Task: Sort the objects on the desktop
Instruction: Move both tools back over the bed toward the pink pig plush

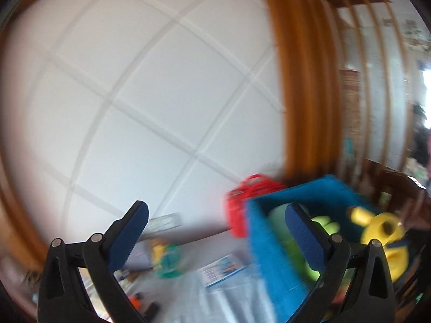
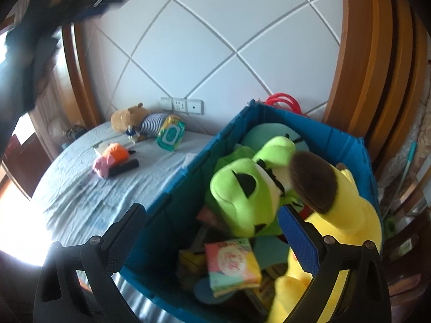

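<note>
- The bed [image 2: 80, 188], under a pale blue sheet, carries everything; the blue bin [image 2: 188, 172] stands on it at your right, against the white panelled wall [image 2: 215, 40].
- Inside the bin lie a yellow plush [image 2: 350, 210] with a brown ear and a green frog plush [image 2: 242, 196], pressed against each other, with a small pastel packet [image 2: 231, 266] below the frog.
- Behind the bin's far edge you can see a red handle [image 2: 282, 101].
- Your right claw [image 2: 212, 239] hangs over the bin's near corner, its fingers spread and holding nothing; one finger is outside the bin wall, the other just beside the yellow plush.
- Your left claw [image 1: 215, 239] is also spread wide and bare; its view is badly blurred.
- Out on the sheet, well apart from the bin: a brown striped plush [image 2: 137, 121] near the wall sockets [image 2: 181, 105], a green wipes pack [image 2: 171, 134] touching it, and a pink and orange toy [image 2: 111, 158] beside a black bar [image 2: 124, 167].
</note>
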A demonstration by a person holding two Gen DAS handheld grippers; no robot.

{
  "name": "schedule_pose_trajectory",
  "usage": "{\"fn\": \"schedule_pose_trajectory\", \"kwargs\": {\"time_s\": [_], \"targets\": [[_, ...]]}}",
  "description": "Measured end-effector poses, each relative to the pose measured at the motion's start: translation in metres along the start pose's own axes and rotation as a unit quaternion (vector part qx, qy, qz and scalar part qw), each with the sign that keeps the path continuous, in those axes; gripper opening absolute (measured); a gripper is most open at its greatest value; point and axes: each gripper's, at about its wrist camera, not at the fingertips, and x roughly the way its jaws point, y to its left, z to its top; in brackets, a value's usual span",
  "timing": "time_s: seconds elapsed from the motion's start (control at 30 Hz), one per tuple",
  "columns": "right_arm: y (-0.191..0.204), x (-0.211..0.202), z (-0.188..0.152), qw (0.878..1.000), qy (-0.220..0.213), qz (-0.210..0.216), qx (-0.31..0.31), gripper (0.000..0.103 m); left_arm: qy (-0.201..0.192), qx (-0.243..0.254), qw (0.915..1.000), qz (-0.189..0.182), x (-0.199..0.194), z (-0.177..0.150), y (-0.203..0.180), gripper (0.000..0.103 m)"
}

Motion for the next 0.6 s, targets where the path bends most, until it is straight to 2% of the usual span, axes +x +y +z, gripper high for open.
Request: {"fn": "schedule_pose_trajectory", "kwargs": {"time_s": [0.07,0.2,0.4,0.6], "targets": [[0.013,0.002,0.005,1.000,-0.005,-0.001,-0.001,0.100,0.012,-0.020,0.9991,0.036,-0.015,-0.034,0.045,0.103],[0.052,0.010,0.018,1.000,-0.015,0.001,-0.010,0.100,0.049,-0.055,0.9941,0.079,-0.036,-0.101,0.116,0.103],[0.130,0.035,0.038,0.999,-0.013,0.019,-0.026,0.102,0.106,-0.099,0.9835,0.108,-0.060,-0.193,0.200,0.103],[0.214,0.079,0.052,0.998,0.004,0.037,-0.042,0.102,0.144,-0.097,0.9784,0.112,-0.066,-0.268,0.259,0.103]]}}
